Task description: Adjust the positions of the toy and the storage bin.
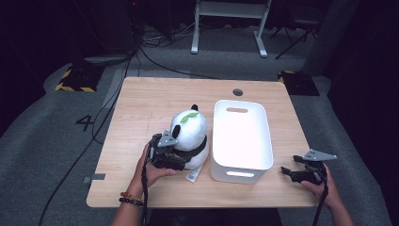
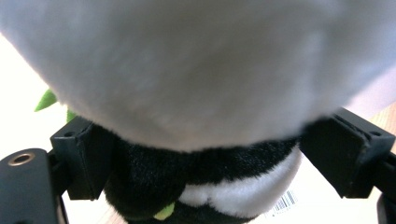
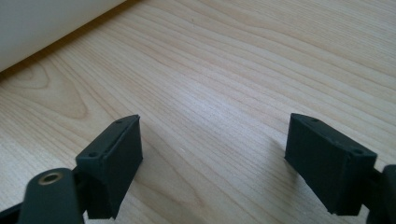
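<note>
Near the front edge of the light wooden table (image 1: 141, 108), left of its middle, the left tongs (image 1: 175, 159) sit against the lower body of a black-and-white plush panda with a small green leaf on its head (image 1: 189, 134). From the left gripper view, the two black jaws stand on either side of the panda's (image 2: 196, 84) dark furry waist, pressed up to the fur, so these tongs are closed on the toy as far as its bulk allows. A white barcode label (image 2: 284, 201) hangs from the panda's underside and lies on the table just in front of it (image 1: 193, 175). The panda stands upright on the table, touching or nearly touching the left wall of a white rectangular plastic bin with slot handles (image 1: 242, 136), which occupies the middle of the table towards its right side.

At the front right corner of the table, the right tongs (image 1: 291, 170) are held by the person's right hand (image 1: 324, 186), well apart from the bin's right wall. The right gripper view shows their jaws (image 3: 210, 158) spread wide with nothing between them, just bare wood grain beneath, and the bin's white wall (image 3: 42, 23) at the upper left.
</note>
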Demonstrator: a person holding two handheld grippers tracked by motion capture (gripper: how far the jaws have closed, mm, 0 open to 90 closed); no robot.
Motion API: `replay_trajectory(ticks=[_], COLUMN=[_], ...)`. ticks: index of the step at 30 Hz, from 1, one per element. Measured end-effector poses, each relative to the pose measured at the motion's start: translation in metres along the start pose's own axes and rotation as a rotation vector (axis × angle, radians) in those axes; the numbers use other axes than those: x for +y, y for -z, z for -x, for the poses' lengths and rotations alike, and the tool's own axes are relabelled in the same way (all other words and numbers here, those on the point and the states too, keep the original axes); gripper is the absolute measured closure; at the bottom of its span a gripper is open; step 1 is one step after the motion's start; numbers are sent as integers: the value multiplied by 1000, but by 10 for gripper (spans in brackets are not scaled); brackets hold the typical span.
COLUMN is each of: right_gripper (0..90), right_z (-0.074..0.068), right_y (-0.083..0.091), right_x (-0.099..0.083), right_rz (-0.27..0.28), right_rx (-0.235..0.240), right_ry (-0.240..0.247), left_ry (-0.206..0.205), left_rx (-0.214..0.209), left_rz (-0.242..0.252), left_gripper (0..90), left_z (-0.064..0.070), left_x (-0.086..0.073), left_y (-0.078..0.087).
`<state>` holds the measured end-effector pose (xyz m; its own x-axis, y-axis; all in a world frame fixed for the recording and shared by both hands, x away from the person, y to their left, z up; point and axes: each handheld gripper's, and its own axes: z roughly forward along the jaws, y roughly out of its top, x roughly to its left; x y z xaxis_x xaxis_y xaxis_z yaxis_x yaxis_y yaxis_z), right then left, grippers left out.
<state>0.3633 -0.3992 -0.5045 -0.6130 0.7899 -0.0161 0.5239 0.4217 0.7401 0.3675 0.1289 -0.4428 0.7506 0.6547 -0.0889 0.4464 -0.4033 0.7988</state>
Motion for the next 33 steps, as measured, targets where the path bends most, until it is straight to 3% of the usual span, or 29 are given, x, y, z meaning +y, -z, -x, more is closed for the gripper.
replay_trajectory(ticks=[3, 12, 18, 24, 33], right_gripper=[187, 186, 187, 187, 187], right_z=[0, 0, 0, 0, 0], right_y=[0, 0, 0, 0, 0], right_x=[0, 0, 0, 0, 0], right_rz=[0, 0, 0, 0, 0], right_rx=[0, 0, 0, 0, 0], right_ry=[0, 0, 0, 0, 0], left_ry=[4, -80, -94, -107, -101], left_rx=[-18, -11, -7, -10, 1], left_rz=[2, -26, -7, 12, 42], left_gripper=[149, 361, 465, 534, 561], left_z=[-2, -1, 1, 2, 2], left_x=[-1, -2, -4, -7, -10], left_y=[-2, 5, 5, 7, 9])
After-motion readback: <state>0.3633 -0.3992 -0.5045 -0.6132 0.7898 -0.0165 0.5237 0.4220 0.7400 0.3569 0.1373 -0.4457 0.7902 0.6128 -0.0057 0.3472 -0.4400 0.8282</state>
